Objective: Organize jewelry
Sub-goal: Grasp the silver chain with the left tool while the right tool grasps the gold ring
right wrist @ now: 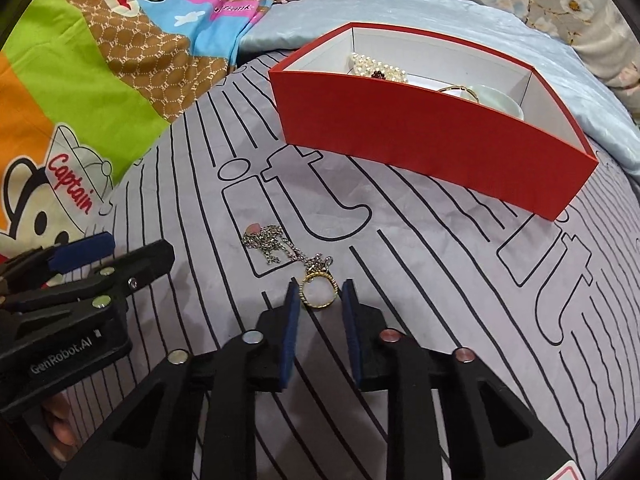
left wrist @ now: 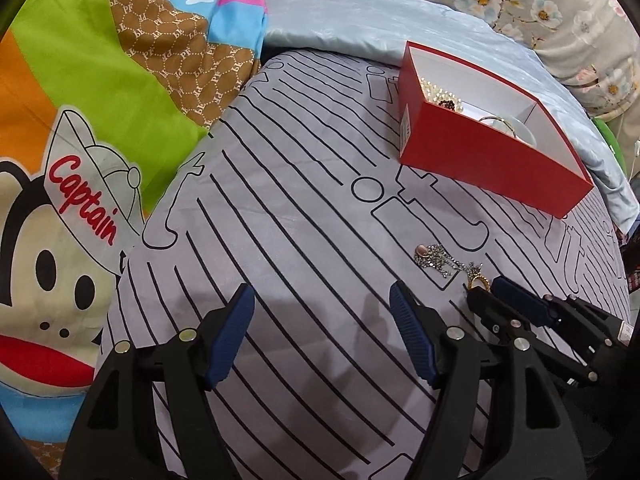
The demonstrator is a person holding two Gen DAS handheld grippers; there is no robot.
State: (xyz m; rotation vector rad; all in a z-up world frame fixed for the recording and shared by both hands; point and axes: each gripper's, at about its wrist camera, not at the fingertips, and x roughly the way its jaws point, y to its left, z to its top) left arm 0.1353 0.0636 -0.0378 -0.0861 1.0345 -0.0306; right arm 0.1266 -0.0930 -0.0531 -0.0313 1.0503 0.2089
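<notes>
A gold ring [right wrist: 318, 290] lies on the grey striped sheet [right wrist: 440, 280], and my right gripper [right wrist: 319, 291] is shut on it, one blue pad on each side. In the left wrist view the ring [left wrist: 477, 280] shows at the tips of the right gripper [left wrist: 483, 287]. Just beyond the ring lies a silver chain with a pink stone [right wrist: 272, 244], also seen as a tangled chain [left wrist: 436, 259]. My left gripper [left wrist: 320, 292] is open over bare sheet to the left of the chain, holding nothing. The red box [right wrist: 420, 140] behind holds pearls [right wrist: 376, 66] and a gold bangle [right wrist: 460, 89].
The red box [left wrist: 480, 160] stands at the far right of the sheet. A colourful cartoon quilt [left wrist: 80, 120] lies to the left, a pale blue blanket [left wrist: 340, 28] and a floral pillow [left wrist: 540, 8] behind. The left gripper [right wrist: 120, 252] sits at the left edge.
</notes>
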